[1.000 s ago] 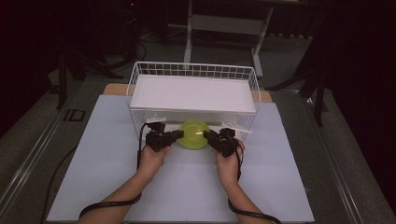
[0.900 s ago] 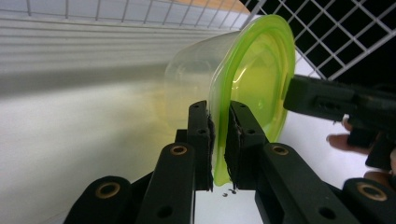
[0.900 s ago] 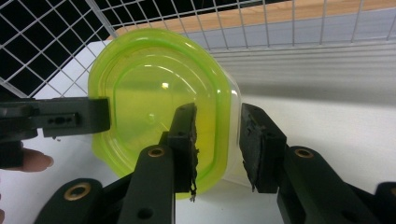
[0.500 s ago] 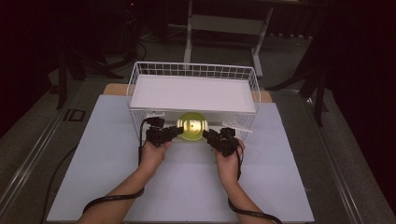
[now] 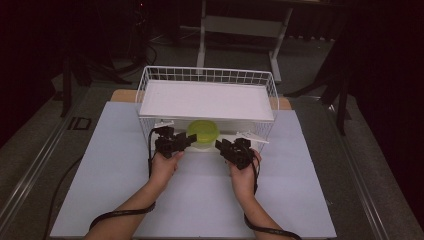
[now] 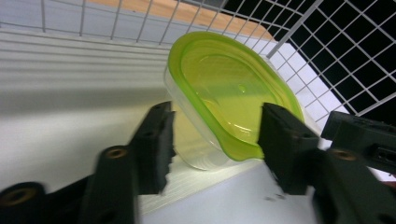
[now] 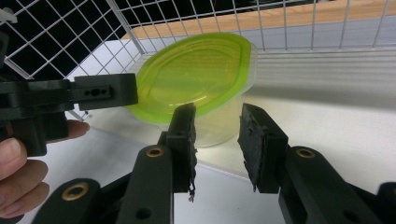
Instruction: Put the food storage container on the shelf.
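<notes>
While hovering at the basket mouth:
left gripper (image 5: 181, 142): spreading wide, jaws flanking the container's near edge, gripping nothing
right gripper (image 5: 226, 148): sitting parted, empty, just short of the container
left hand (image 5: 164, 167), right hand (image 5: 243, 175): resting low on the white mat (image 5: 115, 170)
container (image 5: 202, 133): clear tub with green lid (image 6: 229, 91), sitting on the lower level under the white shelf (image 5: 207, 100), at the open front
wire basket (image 5: 150, 75): standing on the mat, enclosing shelf and container
</notes>
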### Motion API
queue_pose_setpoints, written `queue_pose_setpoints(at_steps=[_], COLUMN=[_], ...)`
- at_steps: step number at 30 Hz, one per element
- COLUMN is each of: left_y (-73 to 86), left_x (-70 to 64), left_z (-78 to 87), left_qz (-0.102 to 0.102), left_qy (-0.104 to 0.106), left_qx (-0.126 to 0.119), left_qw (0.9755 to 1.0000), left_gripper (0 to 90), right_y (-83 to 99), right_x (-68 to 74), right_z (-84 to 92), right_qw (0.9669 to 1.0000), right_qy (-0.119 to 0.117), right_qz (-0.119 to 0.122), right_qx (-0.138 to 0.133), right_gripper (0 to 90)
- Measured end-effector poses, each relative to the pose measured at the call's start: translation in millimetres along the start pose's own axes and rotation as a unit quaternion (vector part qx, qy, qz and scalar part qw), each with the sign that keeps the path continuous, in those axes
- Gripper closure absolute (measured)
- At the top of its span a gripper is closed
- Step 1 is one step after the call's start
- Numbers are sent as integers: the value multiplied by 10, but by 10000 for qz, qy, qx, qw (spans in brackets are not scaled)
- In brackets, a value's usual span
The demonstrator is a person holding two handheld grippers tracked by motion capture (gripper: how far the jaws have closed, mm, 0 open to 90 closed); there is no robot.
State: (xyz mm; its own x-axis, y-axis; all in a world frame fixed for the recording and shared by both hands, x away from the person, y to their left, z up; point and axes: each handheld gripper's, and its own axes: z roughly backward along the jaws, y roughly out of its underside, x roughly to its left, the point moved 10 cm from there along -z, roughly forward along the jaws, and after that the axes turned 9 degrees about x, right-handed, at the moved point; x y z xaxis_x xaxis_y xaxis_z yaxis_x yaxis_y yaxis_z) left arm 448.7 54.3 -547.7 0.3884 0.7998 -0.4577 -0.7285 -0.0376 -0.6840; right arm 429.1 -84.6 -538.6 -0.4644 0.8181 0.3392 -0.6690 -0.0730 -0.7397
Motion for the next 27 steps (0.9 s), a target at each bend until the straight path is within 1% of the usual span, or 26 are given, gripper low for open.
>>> queue_pose_setpoints(at_steps=[2,3,4,5,7,8,9,11,12,14,15,16,18,19,20,21,22,23,25,26,27], left_y=[-27,-29,-24,-5,72,105,139,206,241,312,346,378,437,465,500,540,581,616,683,708,737], left_x=[-1,3,3,-4,-51,-72,-92,-149,-166,-206,-220,-237,-253,-258,-271,-272,-266,-268,-285,-292,-289], left_z=[30,47,62,75,101,120,143,185,197,233,253,281,351,385,422,455,488,525,608,649,681], left_qz=[-63,-140,-141,-127,-196,-287,-393,-618,-709,-869,-965,-1050,-1220,-1295,-1370,-1451,-1508,-1549,-1576,-1604,-1653], left_qy=[-20,-60,-133,-142,138,230,264,455,424,467,472,498,499,496,560,549,498,486,536,535,499], left_qx=[-255,-328,-367,-341,-179,-154,-115,-42,28,135,172,170,100,41,23,39,66,27,-59,-137,-158], left_qw=[9997,9993,9991,9992,9996,9992,9988,9970,9966,9950,9941,9931,9912,9903,9890,9879,9873,9867,9860,9855,9849], left_gripper=[339,308,305,305,302,279,263,246,216,190,187,157,130,87,26,14,14,14,14,14,14], right_y=[7,13,22,29,56,76,99,144,170,214,232,243,256,258,255,256,255,253,243,237,231], right_x=[5,9,15,18,25,34,43,63,74,100,112,128,158,170,177,188,193,196,201,203,204], right_z=[0,-1,-3,-5,-13,-22,-32,-55,-68,-101,-119,-134,-164,-177,-191,-209,-227,-247,-285,-304,-320], right_qw=[10000,10000,10000,10000,10000,10000,9999,9996,9993,9988,9986,9985,9981,9979,9977,9974,9972,9970,9970,9970,9972], right_qy=[4,-6,-13,-17,-19,-19,-14,7,8,-8,-13,-23,-45,-40,-26,-25,-9,1,-1,-5,-19], right_qz=[9,12,3,12,39,52,85,194,231,296,320,330,384,403,450,490,505,518,501,492,462], right_qx=[-17,-12,1,-11,23,60,113,216,283,380,425,441,487,499,497,523,546,570,589,598,585], right_gripper=[658,658,659,659,680,693,716,803,835,895,896,898,898,898,899,899,898,898,899,898,899])
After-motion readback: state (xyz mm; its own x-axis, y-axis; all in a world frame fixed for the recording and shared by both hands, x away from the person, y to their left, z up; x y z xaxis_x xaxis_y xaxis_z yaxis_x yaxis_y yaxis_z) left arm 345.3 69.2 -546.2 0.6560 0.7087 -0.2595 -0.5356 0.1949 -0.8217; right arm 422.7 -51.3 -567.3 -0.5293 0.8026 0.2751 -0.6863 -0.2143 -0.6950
